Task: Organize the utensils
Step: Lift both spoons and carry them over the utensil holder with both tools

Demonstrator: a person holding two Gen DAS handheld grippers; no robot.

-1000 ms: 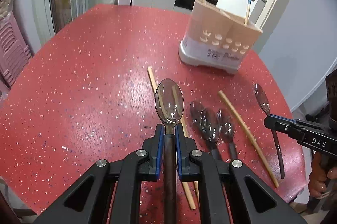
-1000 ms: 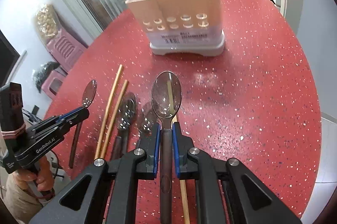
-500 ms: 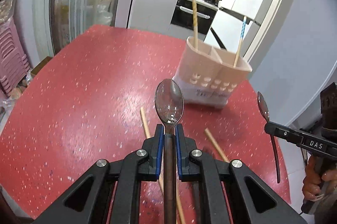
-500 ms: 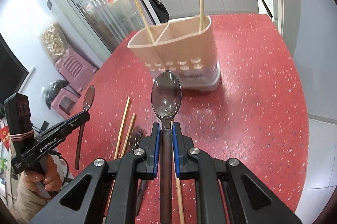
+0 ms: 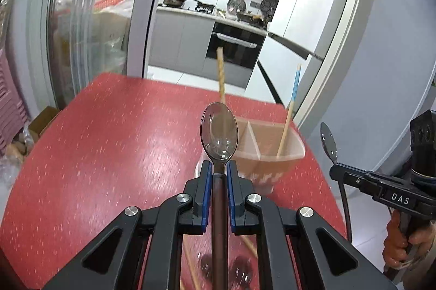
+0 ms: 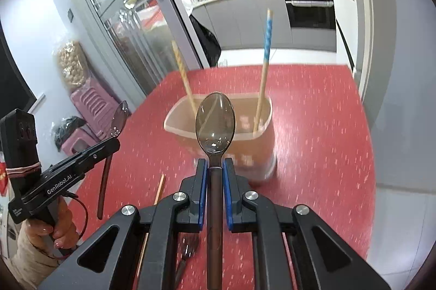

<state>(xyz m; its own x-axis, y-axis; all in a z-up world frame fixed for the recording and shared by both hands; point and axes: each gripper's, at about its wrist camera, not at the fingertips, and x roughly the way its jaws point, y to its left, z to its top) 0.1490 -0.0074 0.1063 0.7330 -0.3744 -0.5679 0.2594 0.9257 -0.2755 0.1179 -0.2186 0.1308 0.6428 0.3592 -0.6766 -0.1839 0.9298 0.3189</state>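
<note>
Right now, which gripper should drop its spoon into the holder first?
Probably right. Right gripper: its spoon lines up with the holder opening. Left gripper: the left spoon overlaps only the holder's left rim.

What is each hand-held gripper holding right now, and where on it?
Each holds a spoon by the neck, bowl forward: left hand-held gripper its spoon, right hand-held gripper its own spoon.

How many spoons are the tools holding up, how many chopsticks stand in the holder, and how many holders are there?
Spoons: 2, one in the left tool, one in the right tool
Chopsticks in the holder: 2, one yellow-topped, one blue-topped
Holders: 1
Total: 5
</note>
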